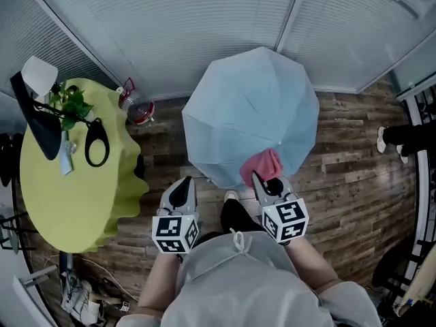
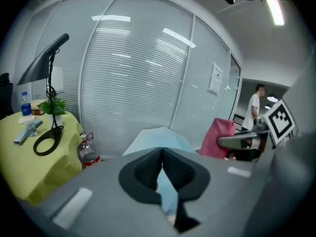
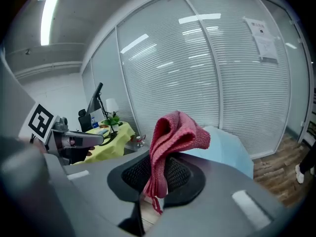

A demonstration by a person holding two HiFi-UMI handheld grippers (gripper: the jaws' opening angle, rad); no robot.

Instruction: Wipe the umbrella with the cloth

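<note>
An open pale blue umbrella [image 1: 251, 111] rests on the wooden floor in front of me, canopy facing up; it also shows as the umbrella [image 2: 158, 138] beyond the left jaws and the umbrella [image 3: 228, 149] beyond the right ones. My right gripper [image 1: 263, 177] is shut on a red knitted cloth [image 1: 261, 166], which hangs over the canopy's near edge. The cloth [image 3: 174, 139] bunches up out of the right gripper [image 3: 157, 177]. My left gripper [image 1: 181, 191] is shut with nothing in it, just left of the umbrella's near rim; the left gripper [image 2: 161, 169] has its pads together.
A round table with a yellow-green cover [image 1: 75, 182] stands at the left, bearing a desk lamp [image 1: 37, 107], a plant and a black loop. A clear bottle with red liquid [image 1: 136, 107] sits on the floor by it. Glass walls with blinds lie behind. A person's shoes [image 1: 392, 142] show at right.
</note>
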